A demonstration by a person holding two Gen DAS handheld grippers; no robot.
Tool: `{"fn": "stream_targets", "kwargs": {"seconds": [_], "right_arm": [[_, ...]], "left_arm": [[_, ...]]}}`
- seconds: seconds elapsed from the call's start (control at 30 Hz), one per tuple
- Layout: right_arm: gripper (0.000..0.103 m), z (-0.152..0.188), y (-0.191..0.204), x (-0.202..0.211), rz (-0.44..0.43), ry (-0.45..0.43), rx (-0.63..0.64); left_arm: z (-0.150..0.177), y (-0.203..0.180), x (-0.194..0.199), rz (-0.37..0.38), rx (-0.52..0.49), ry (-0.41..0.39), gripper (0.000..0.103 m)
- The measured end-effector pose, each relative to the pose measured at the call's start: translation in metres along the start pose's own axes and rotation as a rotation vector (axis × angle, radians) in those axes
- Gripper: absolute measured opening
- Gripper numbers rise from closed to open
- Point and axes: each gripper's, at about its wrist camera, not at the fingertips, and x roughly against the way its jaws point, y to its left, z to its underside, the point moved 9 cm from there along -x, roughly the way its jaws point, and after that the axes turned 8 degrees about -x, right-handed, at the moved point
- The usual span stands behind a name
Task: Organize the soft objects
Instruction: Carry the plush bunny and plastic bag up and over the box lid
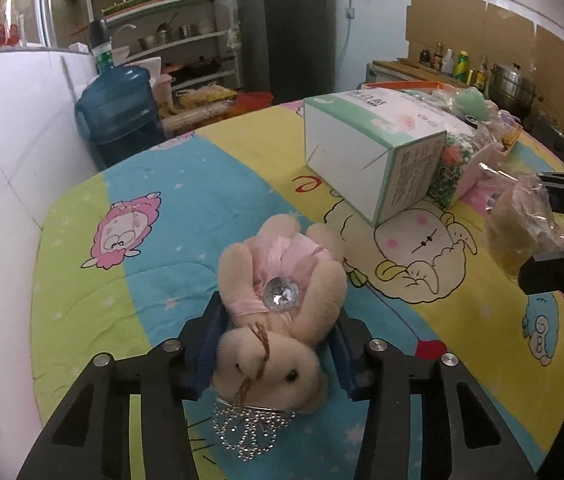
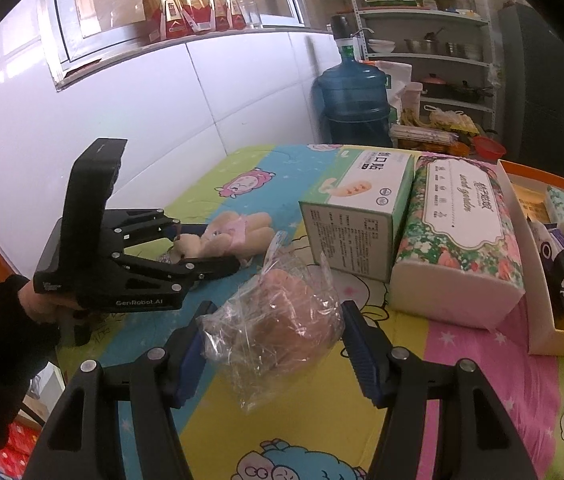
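A beige plush bunny (image 1: pixel 278 312) in a pink dress with a clear gem lies between the blue pads of my left gripper (image 1: pixel 278 320), which is shut on it just above the tablecloth. It also shows in the right wrist view (image 2: pixel 226 236). My right gripper (image 2: pixel 274 332) is shut on a bread loaf in a clear plastic bag (image 2: pixel 278 328), held over the cloth. The bag also shows at the right edge of the left wrist view (image 1: pixel 522 232).
A white and green carton (image 2: pixel 358 208) and a floral tissue pack (image 2: pixel 458 236) lie mid-table. An orange-rimmed box (image 2: pixel 538 320) with packets stands at the right. A blue water jug (image 2: pixel 354 100) and shelves stand beyond the table's far edge.
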Motion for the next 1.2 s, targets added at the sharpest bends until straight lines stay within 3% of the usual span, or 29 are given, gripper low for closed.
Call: {"fn": "stream_targets", "kwargs": {"seconds": [0.57,0.9,1.2], "right_arm": [[0.063,-0.003,-0.004,0.02,0.004,-0.04,-0.004],[0.063,-0.014,-0.026,0.052,0.036,-0.108,-0.024],[0.063,-0.028,-0.072,0.094,0.091,-0.191,-0.07]], "left_arm": [[-0.017,-0.027,0.067,-0.031,0.16,-0.216,0.048],[-0.05,-0.054,0.083,-0.044,0.192,-0.263,0.048],[-0.095,-0.09,0.079,-0.011,0.185,-0.305,0.048]]}}
